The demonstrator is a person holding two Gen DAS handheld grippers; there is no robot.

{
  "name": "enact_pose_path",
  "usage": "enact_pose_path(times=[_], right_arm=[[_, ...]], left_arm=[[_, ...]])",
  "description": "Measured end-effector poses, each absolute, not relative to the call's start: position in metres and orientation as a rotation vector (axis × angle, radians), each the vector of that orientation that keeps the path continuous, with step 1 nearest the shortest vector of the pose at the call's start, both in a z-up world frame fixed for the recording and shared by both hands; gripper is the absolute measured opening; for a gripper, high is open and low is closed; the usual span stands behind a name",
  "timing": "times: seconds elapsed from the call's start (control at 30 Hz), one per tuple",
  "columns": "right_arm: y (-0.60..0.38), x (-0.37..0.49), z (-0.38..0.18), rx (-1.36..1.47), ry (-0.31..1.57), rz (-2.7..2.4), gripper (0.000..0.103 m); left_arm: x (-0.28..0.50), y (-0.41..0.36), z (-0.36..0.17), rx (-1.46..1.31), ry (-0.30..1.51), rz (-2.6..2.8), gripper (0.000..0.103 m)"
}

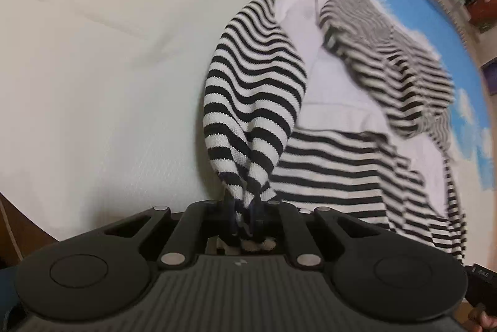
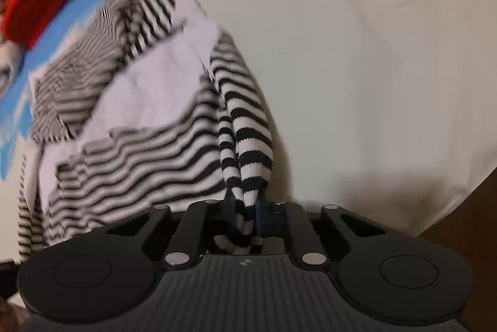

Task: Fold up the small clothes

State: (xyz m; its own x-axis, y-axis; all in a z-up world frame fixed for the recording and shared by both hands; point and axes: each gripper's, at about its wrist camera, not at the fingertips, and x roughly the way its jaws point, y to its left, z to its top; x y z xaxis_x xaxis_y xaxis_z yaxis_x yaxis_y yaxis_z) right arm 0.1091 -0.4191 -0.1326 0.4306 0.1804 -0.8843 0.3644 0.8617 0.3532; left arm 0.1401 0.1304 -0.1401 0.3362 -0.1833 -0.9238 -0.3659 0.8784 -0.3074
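Step in hand: both corners gripped. The left hand-held gripper [image 1: 245, 217] and right hand-held gripper [image 2: 248, 217] each pinch a bunched edge of the striped garment [image 1: 326, 164], which trails ahead across the bed sheet [image 1: 102, 77]. Next, probably carry both edges forward together, evenly.

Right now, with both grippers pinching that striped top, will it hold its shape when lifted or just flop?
Probably flop: the striped top already bunches into soft folds where the left gripper pinches it. It looks like light knit, sagging from the right gripper too. It seems unlikely to slip, since both have cloth wedged between the jaws.
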Motion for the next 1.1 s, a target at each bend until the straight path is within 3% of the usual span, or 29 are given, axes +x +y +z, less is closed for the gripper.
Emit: enact_pose_path(times=[0.13, 0.27, 0.37, 0.47, 0.5, 0.53, 0.57, 0.6, 0.93, 1.1], right_arm=[[-0.435, 0.097, -0.117, 0.607, 1.042, -0.172, 0.008], [-0.428, 0.102, -0.134, 0.545, 1.165, -0.172, 0.015], [-0.425, 0.106, -0.142, 0.530, 1.220, -0.157, 0.028], [-0.427, 0.107, -0.145, 0.546, 1.228, -0.165, 0.028], [-0.425, 0.108, -0.146, 0.551, 1.232, -0.166, 0.028], [-0.424, 0.109, -0.147, 0.548, 1.233, -0.164, 0.026], [-0.423, 0.109, -0.146, 0.545, 1.230, -0.160, 0.012], [-0.422, 0.108, -0.145, 0.547, 1.221, -0.146, 0.008], [-0.446, 0.074, -0.063, 0.620, 0.901, 0.035, 0.007], [-0.464, 0.023, -0.019, 0.719, 0.856, 0.116, 0.007]], left_arm=[[0.143, 0.125, -0.150, -0.467, 1.340, 0.098, 0.012], [0.147, 0.132, -0.157, -0.458, 1.384, 0.114, 0.031], [0.148, 0.137, -0.158, -0.484, 1.393, 0.105, 0.032], [0.147, 0.132, -0.159, -0.456, 1.399, 0.088, 0.032], [0.147, 0.130, -0.159, -0.449, 1.399, 0.081, 0.031], [0.144, 0.126, -0.159, -0.448, 1.394, 0.074, 0.022], [0.144, 0.125, -0.158, -0.451, 1.381, 0.065, 0.015], [0.143, 0.125, -0.155, -0.460, 1.361, 0.058, 0.009], [0.094, 0.131, -0.055, -0.360, 1.091, -0.108, 0.007], [0.032, 0.154, -0.006, -0.430, 0.992, -0.216, 0.007]])
